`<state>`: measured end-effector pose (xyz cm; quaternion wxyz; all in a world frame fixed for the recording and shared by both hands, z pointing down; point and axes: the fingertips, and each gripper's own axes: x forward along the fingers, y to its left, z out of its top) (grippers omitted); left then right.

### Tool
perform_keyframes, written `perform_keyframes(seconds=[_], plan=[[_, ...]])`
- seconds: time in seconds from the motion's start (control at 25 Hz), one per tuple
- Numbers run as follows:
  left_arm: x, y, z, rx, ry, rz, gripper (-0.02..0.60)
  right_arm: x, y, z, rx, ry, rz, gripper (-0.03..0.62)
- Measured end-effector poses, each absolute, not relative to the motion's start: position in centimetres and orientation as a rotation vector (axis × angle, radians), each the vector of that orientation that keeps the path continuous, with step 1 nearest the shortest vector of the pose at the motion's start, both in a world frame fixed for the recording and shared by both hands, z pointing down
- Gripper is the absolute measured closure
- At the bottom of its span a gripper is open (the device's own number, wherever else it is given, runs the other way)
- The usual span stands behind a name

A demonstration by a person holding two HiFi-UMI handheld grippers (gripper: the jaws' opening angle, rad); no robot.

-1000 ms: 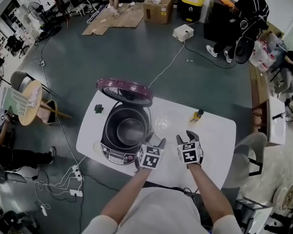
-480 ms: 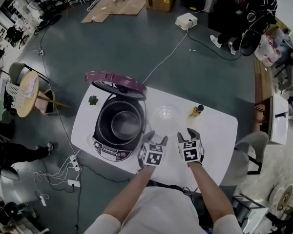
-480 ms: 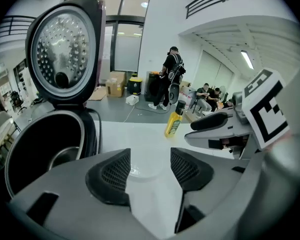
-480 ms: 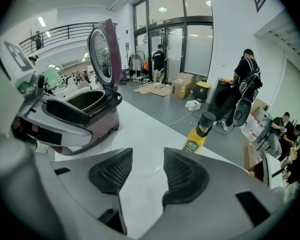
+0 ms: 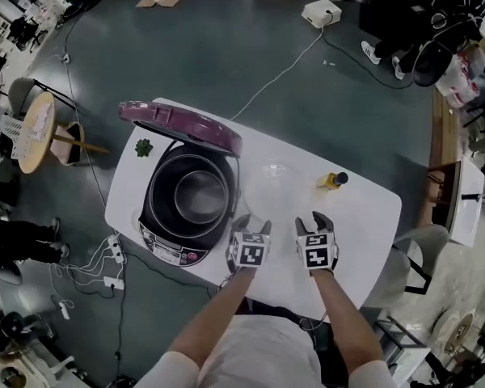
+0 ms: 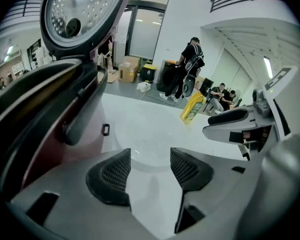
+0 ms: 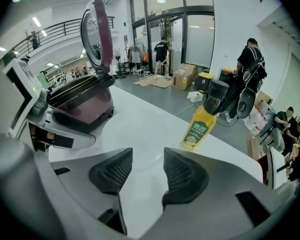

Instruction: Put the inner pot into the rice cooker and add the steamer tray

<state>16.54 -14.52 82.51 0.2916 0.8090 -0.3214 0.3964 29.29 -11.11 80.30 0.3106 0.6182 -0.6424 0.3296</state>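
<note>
Head view: the inner pot point(image 5: 199, 194) already sits in the rice cooker point(image 5: 163, 217), off to the left of the left gripper point(image 5: 253, 223). The clear steamer tray point(image 5: 275, 170) lies on the table point(image 5: 360, 217) ahead, between both tools. This one and the right gripper point(image 5: 311, 219) gape wide, empty. The tray looks light, thin, likely slippery; pinch its rim on opposite sides

White tee point(image 5: 255, 354), grey L gripper point(image 5: 253, 223), R gripper point(image 5: 311, 219)
</note>
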Motion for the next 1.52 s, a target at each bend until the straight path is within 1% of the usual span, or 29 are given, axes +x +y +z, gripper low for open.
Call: perform_keyframes(seconds=[0.52,0.64,0.8,1.08,1.52], plan=[[16.3,-16.5,88.4,1.948,-0.964,0.986,0.319,31.9,-13.6,87.3,1.695,-1.621,1.002,0.385],[16.5,-17.1,89.3,1.922,-0.978,0.967,0.327,32.1,-14.1,88.8,1.701,-1.605,1.042,0.385],[16.7,-17.5,90.3,1.896,-0.977,0.952,0.354,32.0,-14.7,90.1,1.708,-1.579,1.080,0.398],[16.8,-17.5,90.6,1.923,-0.967,0.996,0.378,32.3,-14.9,89.2,1.725,-1.582,1.123,0.468],[16.8,-15.2,87.5,1.984,-0.937,0.983,0.387,32.2,-11.5,86.2,1.789,-1.563,1.113,0.464]])
